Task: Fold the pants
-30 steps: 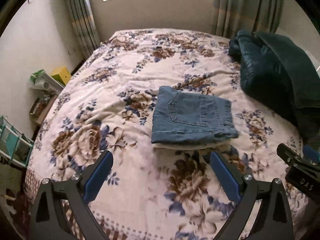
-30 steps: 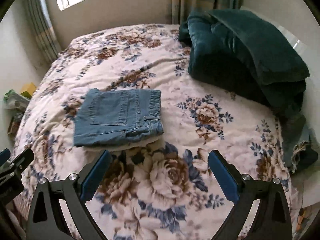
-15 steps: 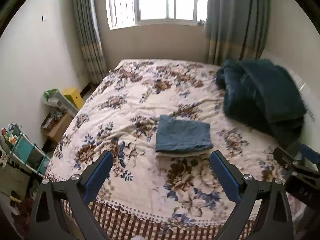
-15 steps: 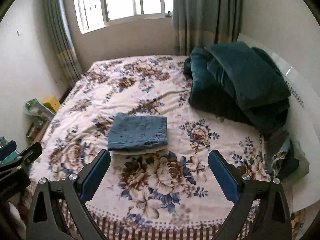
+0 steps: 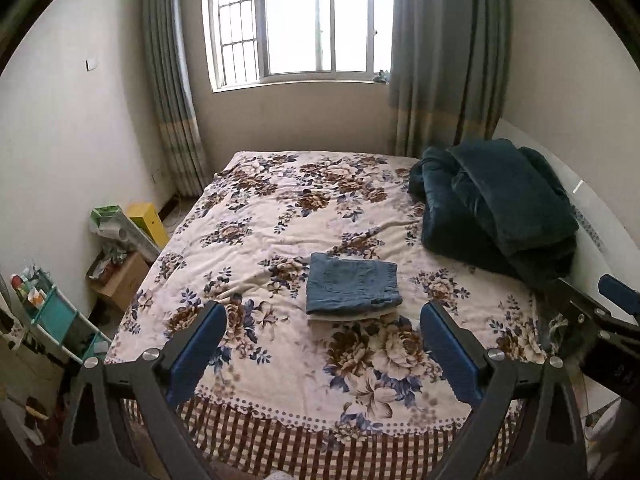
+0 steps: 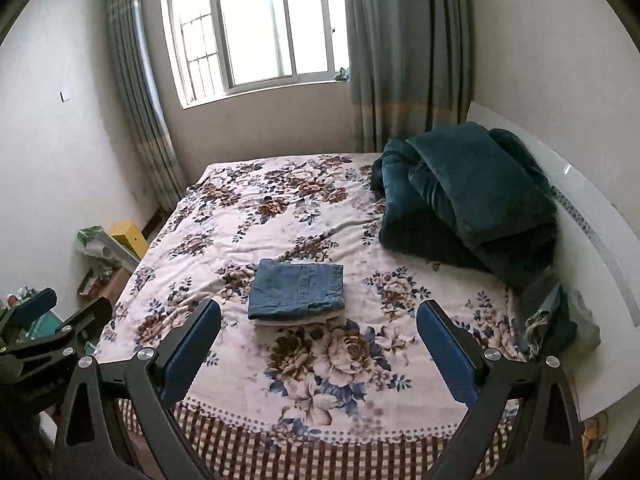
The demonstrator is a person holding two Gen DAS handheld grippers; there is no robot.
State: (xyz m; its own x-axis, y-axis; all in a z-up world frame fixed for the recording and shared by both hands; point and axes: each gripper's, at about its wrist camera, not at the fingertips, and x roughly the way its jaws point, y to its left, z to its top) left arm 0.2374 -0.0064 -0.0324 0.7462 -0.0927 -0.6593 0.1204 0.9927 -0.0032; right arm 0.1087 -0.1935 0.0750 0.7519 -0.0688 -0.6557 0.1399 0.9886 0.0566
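Pants (image 5: 353, 289) lie folded in a neat square on the floral bed (image 5: 256, 240), ahead of both grippers and apart from them. Left gripper (image 5: 322, 326) and right gripper (image 6: 318, 322) both stand wide, holding nothing.

A bed (image 5: 280, 380) fills the middle of the room, covered by a floral bedspread (image 5: 304, 216) in cream, brown and blue, with a red-and-white checked edge (image 6: 320, 436) along the near side. A dark teal blanket (image 5: 500, 204) lies heaped at the right, against a white headboard (image 6: 600, 236). Behind the bed a bright window (image 5: 304, 20) sits between grey-green curtains (image 5: 440, 60). On the floor left of the bed stand a yellow box (image 5: 150, 222) and an open cardboard box (image 5: 120, 276), with a teal shelf rack (image 5: 52, 316) nearer the camera. A small wall switch (image 6: 65, 96) is on the left wall
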